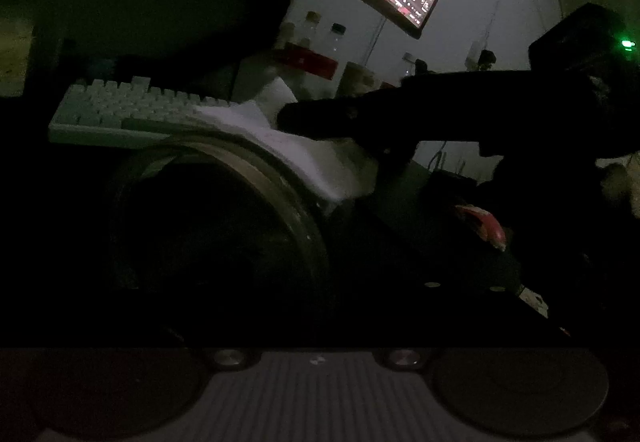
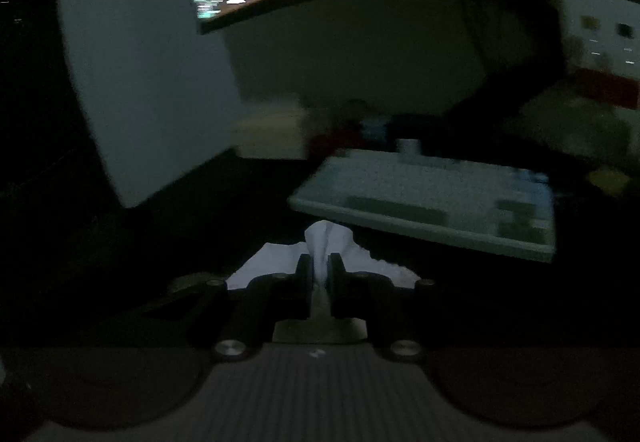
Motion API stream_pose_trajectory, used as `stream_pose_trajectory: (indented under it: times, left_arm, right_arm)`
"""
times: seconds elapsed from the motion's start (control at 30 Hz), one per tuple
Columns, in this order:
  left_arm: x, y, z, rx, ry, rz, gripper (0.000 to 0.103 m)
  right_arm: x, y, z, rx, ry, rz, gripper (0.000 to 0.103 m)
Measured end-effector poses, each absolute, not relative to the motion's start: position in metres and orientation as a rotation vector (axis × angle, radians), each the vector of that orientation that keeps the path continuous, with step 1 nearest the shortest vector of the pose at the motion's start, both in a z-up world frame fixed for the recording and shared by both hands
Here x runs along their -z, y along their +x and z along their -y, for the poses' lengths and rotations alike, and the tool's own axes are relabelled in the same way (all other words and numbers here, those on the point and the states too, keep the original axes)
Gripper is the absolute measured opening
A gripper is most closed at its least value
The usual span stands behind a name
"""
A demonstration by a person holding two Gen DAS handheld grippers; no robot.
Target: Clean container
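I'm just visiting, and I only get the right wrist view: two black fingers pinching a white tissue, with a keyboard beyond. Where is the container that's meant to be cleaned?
Observer: The left wrist view shows it: a dark round container with a paler rim, its opening turned towards that camera.
Operator: Is the tissue on it?
Observer: It looks so. The tissue lies draped over the upper right of the rim.
Operator: And the gripper I'm looking along?
Observer: The right gripper reaches in from the right, its tip at the tissue just above the rim.
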State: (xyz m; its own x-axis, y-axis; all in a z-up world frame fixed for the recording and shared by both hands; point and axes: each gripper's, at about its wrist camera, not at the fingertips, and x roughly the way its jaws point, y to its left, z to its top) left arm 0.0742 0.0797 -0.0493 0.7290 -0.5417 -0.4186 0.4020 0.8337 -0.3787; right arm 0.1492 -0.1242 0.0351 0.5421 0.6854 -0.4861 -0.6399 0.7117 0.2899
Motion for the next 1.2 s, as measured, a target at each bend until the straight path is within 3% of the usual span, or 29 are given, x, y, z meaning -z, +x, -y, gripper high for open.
stream_pose_trajectory:
  times: [1.2]
  left_arm:
    - [0.050, 0.074, -0.080, 0.515, -0.261, -0.539, 0.068]
  right_arm:
    - [-0.036, 0.140, 0.125, -0.859, 0.113, -0.617, 0.011]
